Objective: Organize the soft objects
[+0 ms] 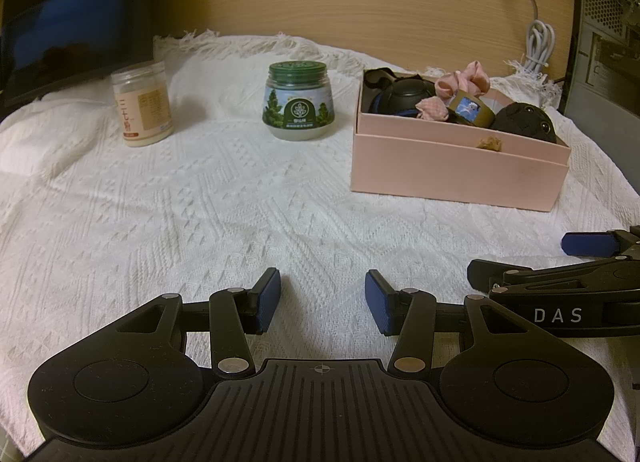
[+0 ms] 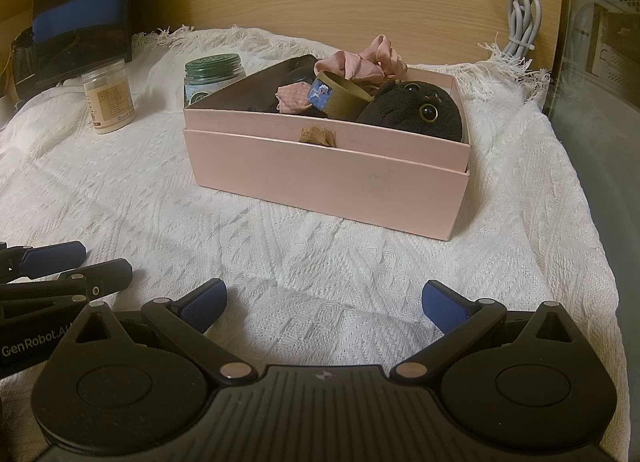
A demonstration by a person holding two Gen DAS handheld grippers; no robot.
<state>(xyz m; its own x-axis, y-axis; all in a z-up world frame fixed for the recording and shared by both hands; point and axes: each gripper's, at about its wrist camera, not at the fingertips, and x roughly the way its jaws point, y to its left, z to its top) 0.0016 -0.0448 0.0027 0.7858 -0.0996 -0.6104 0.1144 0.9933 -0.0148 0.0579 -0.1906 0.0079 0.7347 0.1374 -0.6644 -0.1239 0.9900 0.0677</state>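
Pink box (image 2: 328, 178) is the landmark. Black plush (image 2: 412, 114) sits inside at its right end, half hidden by the wall; pink scrunchie (image 2: 360, 58) at the back. Green-lid jar (image 1: 298, 102) left of box, label unreadable. Left gripper (image 1: 323, 298) & right gripper (image 2: 324, 302) both gape, empty, in front of box; "DAS", "GenRobot.A…" cut off.

- White woven cloth (image 1: 200, 190) with raised diamond and zigzag patterns and a fringed edge.
- Pale pink rectangular cardboard box (image 2: 328, 178), plain-sided.
- Round black plush toy (image 2: 412, 112) with glossy amber-ringed eyes.
- Dusty pink crumpled fabric scrunchie (image 2: 360, 58).
- Olive-tan tape roll (image 2: 340, 98) bearing a blue-and-white printed picture.
- Clear jar with dark green lid (image 1: 298, 102), its label showing green trees.
- Clear jar of cream-coloured contents (image 1: 142, 104), with an orange-tinted label.
- Black gripper fingers with blue pads (image 1: 268, 300).
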